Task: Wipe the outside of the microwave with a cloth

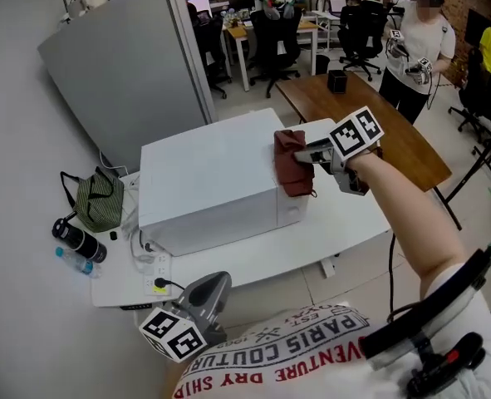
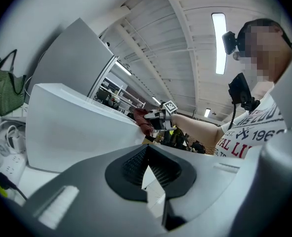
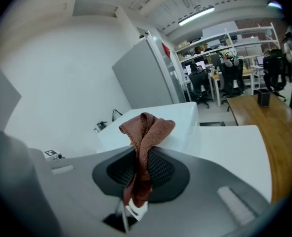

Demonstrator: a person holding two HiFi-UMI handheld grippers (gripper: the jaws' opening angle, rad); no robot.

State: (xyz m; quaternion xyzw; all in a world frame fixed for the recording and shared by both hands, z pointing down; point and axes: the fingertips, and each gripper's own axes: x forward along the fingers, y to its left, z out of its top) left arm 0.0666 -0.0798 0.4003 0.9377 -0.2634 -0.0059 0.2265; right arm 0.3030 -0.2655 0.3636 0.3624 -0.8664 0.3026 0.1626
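- Office room, with a white counter (image 1: 349, 233) carrying the microwave (image 1: 212, 181) at its middle.
- Right gripper (image 1: 309, 153) has its jaws pressed together on a fold of the brown cloth (image 1: 292, 163). In the right gripper view the cloth (image 3: 148, 127) rises out of the pads and flops over beyond them.
- From the head view, the cloth lies on the microwave's 3 o'clock end. It is draped over the top edge and hangs a little way down the face below.
- Left gripper (image 1: 214, 283) hangs at 6 o'clock, close to the person's shirt and apart from the counter. Its jaws meet at the tips with nothing between them.
- A green bag (image 1: 100, 198) sits at 9 o'clock from the microwave.
- Step in hand, as I judge it: wiping the top edge at the 3 o'clock end, with most of the casing yet to be covered.
- Next move calls for a firm hold on the cloth while it is dragged flat along the top or down the side, pressed against the casing so the fabric, not the gripper, does the rubbing.
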